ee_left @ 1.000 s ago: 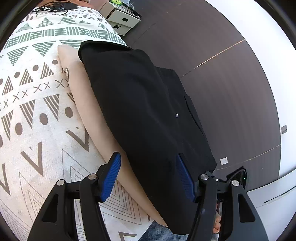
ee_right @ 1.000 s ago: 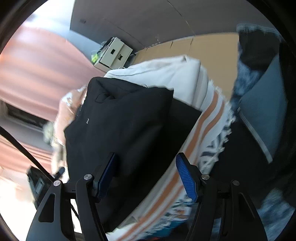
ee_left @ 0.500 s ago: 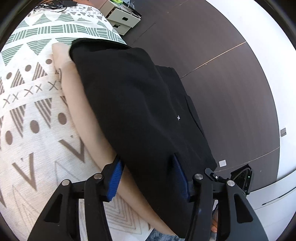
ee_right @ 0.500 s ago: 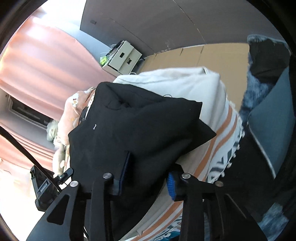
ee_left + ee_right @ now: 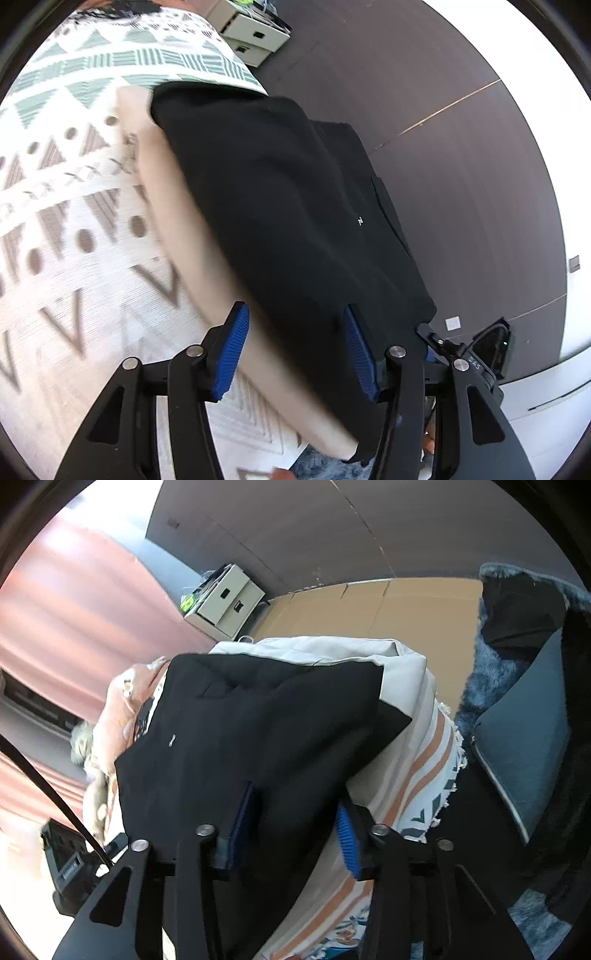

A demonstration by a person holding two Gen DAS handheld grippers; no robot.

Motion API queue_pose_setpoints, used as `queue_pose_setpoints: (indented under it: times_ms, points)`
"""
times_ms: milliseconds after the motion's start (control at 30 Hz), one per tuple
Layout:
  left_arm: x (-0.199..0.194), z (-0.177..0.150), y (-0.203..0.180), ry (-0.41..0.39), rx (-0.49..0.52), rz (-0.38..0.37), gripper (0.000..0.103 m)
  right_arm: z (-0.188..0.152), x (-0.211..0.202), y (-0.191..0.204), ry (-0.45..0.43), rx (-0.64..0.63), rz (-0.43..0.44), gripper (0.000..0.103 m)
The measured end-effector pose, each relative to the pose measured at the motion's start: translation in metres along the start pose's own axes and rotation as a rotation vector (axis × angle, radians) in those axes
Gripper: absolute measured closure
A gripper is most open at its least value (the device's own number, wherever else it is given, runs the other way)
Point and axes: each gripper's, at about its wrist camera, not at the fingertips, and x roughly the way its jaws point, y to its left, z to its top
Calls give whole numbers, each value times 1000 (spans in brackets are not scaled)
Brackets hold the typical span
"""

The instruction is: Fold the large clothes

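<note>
A patterned throw, cream woven cloth printed with green and brown triangles, dots and crosses, covers the raised surface where a large black garment lies spread; in the right wrist view its far side shows orange stripes and a fringed edge. The garment, matte and smooth with a small white mark on it, rests partly on a beige garment that shows as a long pale strip along its left edge, and its right side hangs past the throw's edge toward the dark wood-grain floor. The left gripper stands wide, its ribbed blue pads either side of the black garment's near hem, with no cloth visibly pinched. The right gripper is narrower, straddling a near edge of the same garment; whether its pads have bitten cloth cannot be told. This looks like the grasping step before a fold: the next move likely calls for both grippers to close on the hem and carry it evenly toward the far edge without dragging the beige layer beneath. A pale drawer cabinet stands far off.
</note>
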Motion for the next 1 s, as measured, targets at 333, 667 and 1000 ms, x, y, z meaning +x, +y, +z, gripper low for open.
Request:
queue_pose_setpoints:
  times_ms: [333,667,1000]
  points:
    - [-111,-34,-17,-98,129,125,22,-33,-38,35,-73,-103,-115,21]
    - [-224,-72,-30,-227,247,192,0,-83,-80,78,-171,-169,-106,16]
    - [-312,-122,-33,-340,318,210,0,-149,-135,114,-226,-292,-108,15]
